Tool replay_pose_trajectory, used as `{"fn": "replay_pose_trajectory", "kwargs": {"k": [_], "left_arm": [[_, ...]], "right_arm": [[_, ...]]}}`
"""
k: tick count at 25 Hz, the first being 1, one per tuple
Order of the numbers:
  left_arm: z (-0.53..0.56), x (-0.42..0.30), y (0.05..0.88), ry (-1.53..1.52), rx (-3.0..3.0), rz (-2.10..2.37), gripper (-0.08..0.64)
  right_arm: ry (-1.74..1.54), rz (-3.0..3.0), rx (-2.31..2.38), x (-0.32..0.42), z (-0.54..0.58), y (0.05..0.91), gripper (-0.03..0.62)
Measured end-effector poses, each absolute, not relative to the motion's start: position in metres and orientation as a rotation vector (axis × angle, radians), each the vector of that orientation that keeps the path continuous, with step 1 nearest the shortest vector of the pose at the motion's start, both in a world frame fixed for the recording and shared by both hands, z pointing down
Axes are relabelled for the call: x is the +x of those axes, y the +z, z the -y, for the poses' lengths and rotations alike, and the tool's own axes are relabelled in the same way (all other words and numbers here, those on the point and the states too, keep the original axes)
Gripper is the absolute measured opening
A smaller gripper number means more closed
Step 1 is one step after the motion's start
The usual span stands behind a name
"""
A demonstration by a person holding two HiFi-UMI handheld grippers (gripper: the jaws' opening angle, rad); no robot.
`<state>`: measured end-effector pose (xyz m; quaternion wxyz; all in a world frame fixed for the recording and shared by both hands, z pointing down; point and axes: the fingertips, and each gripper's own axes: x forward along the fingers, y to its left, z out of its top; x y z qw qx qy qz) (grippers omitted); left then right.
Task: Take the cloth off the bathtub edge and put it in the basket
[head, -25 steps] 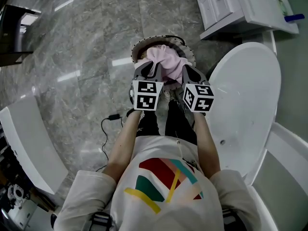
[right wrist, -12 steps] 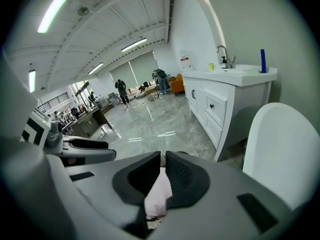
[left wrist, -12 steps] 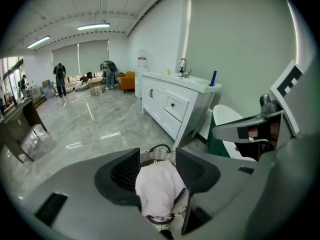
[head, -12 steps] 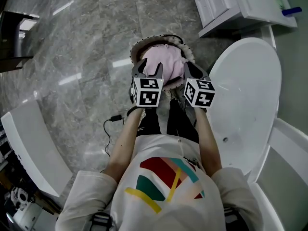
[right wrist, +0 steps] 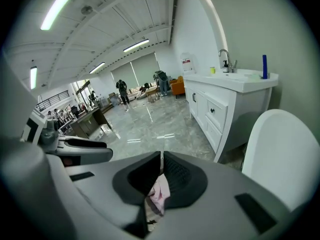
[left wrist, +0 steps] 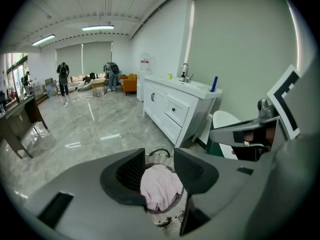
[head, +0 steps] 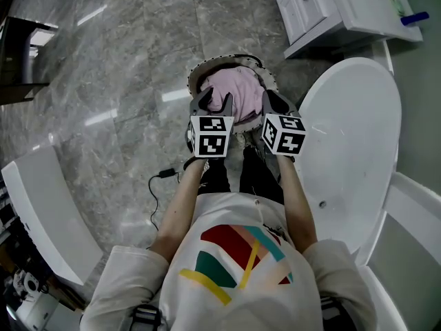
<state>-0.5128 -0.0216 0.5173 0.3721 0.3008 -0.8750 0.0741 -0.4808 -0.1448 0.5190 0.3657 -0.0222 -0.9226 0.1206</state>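
The pink cloth (head: 241,92) lies bunched in the round woven basket (head: 204,66) on the floor ahead of me. My left gripper (head: 212,101) hangs over the cloth's left part; its jaws have just been opening and now stand apart, with the cloth (left wrist: 160,186) seen below the gap and untouched by the pads. My right gripper (head: 267,101) is at the cloth's right edge, shut. In the right gripper view a fold of the cloth (right wrist: 159,191) runs up between the closed jaws of that gripper (right wrist: 160,156).
The white bathtub (head: 351,150) curves along my right side. A white vanity cabinet (head: 324,9) stands beyond it at the upper right. A black cable (head: 162,174) lies on the grey marble floor by my left foot, and a white panel (head: 41,205) is at the far left.
The cloth has sunk from a raised bunch between both grippers down into the basket. The left jaws have spread apart and let it go. Both hands stayed nearly in place.
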Motion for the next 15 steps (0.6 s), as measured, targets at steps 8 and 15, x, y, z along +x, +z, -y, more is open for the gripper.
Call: {"fn": "replay_pose_trajectory", "kwargs": {"k": [8, 15], "left_arm": [[0.012, -0.542, 0.42, 0.125, 0.758, 2.477, 0.018], [0.014, -0.533, 0.339, 0.053, 0.799, 2.602, 0.018]], "right_arm": [[0.212, 2.613, -0.111, -0.512, 0.143, 0.415, 0.018], [0.062, 2.748, -0.202, -0.498, 0.125, 0.339, 0.012]]}}
